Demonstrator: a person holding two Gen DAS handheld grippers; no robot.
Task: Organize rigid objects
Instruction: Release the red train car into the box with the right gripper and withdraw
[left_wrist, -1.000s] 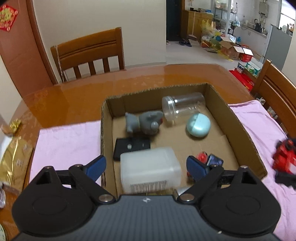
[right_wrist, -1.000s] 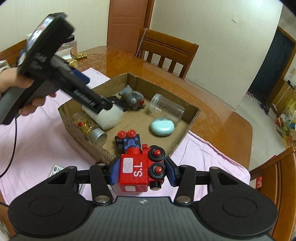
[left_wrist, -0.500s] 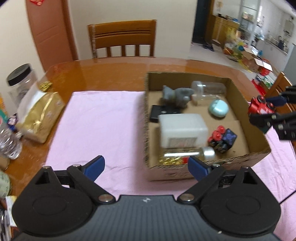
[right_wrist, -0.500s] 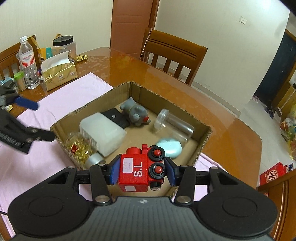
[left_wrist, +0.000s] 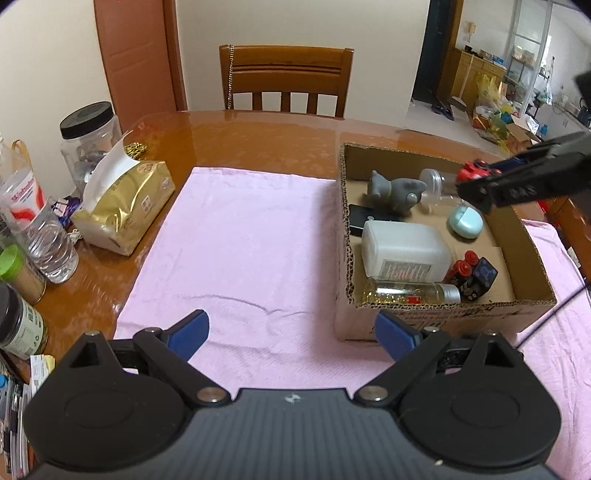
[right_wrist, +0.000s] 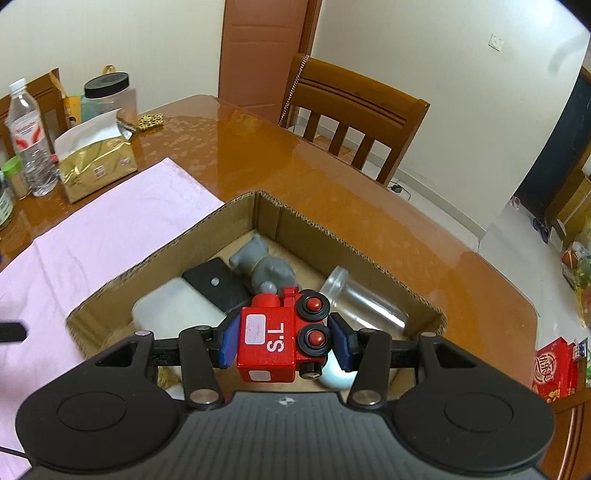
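My right gripper is shut on a red toy train marked "S.L", held above the cardboard box. From the left wrist view the same right gripper hangs over the box's far right side. The box holds a grey toy animal, a clear jar, a white plastic container, a mint oval case, a black flat item, a small red-and-black toy and a bottle of gold bits. My left gripper stands open and empty over the pink cloth, left of the box.
On the table's left edge stand a gold tissue pack, a black-lidded jar, a water bottle and small jars. A wooden chair stands behind the brown table.
My left gripper has drawn back and left, away from the box, leaving the white container inside. The right gripper has carried the red train in over the box.
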